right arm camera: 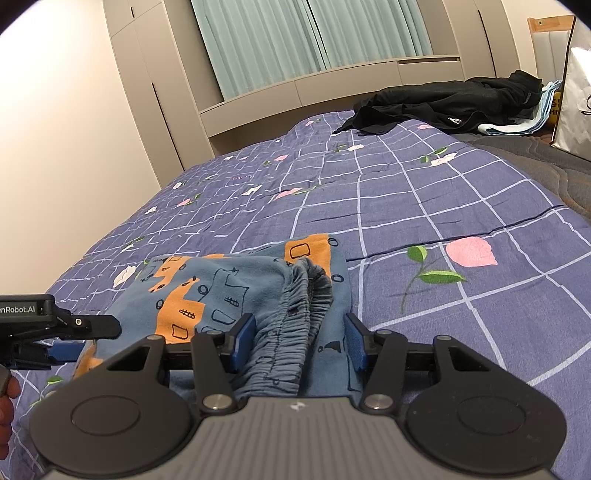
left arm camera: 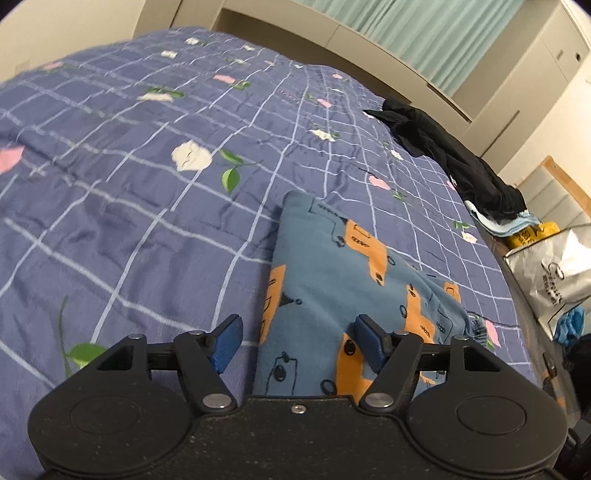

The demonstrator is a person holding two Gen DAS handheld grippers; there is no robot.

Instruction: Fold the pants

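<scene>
The blue pants (left arm camera: 325, 280) with orange patches lie folded on the purple checked bedspread (left arm camera: 129, 221). My left gripper (left arm camera: 299, 343) hovers open at their near left edge, with one blue pad over the bedspread and the other over the cloth. In the right wrist view the pants (right arm camera: 207, 288) show their gathered elastic waistband (right arm camera: 295, 325), which lies between the fingers of my right gripper (right arm camera: 300, 341). The jaws there stand open; the left pad sits beside the band and the right pad is apart from it. My left gripper (right arm camera: 92, 338) reaches in from the left edge.
A heap of black clothes (right arm camera: 443, 103) lies at the far right of the bed on a light blue towel (right arm camera: 517, 127). A white bag (left arm camera: 554, 273) stands beyond the bed's right edge. A person's hand (right arm camera: 7, 398) shows at the left border. Green curtains (right arm camera: 295, 33) hang behind.
</scene>
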